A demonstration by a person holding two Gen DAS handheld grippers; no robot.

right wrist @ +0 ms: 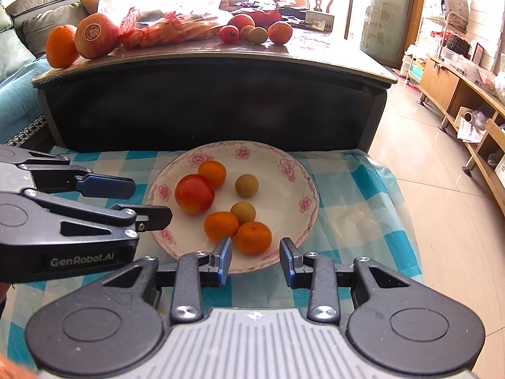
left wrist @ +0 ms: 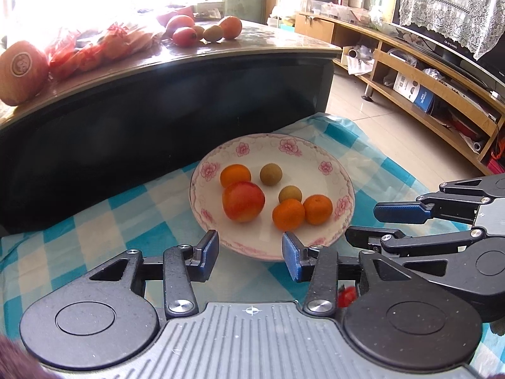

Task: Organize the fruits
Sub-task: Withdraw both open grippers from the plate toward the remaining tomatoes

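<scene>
Both grippers hang low over the checked blue-and-white cloth (right wrist: 353,189), side by side at the near rim of the floral plate (left wrist: 315,154). In its own view the left gripper (left wrist: 250,254) has its jaws spread wide with nothing between them, the blue pads framing the plate's near edge; the right gripper (right wrist: 255,259) is likewise parted and empty, its pads just short of the nearest mandarin (right wrist: 253,237). On the plate lie six pieces: a red apple (left wrist: 243,201), three mandarins, and two small tan-green round fruits that look like longans (left wrist: 270,174), the nearer one (right wrist: 243,212) touching two of the mandarins. So a good share of the gathering appears done. What seems left sits up on the dark coffee table (right wrist: 221,101) behind the cloth: a large orange with a round sticker (right wrist: 94,35), a plain orange beside it (right wrist: 60,45), a red-printed plastic bag of what seems to be more citrus (right wrist: 164,28), and a loose cluster at the far end with a small red fruit (right wrist: 229,34), a pale greenish one (right wrist: 257,35) and an orange (right wrist: 280,32). My judgement is that the job stands somewhere past halfway if those loose ones belong on the plate; whether the bagged fruit counts, I cannot tell. A small red thing (left wrist: 346,295) peeks beneath the left gripper's linkage, too hidden to name.
</scene>
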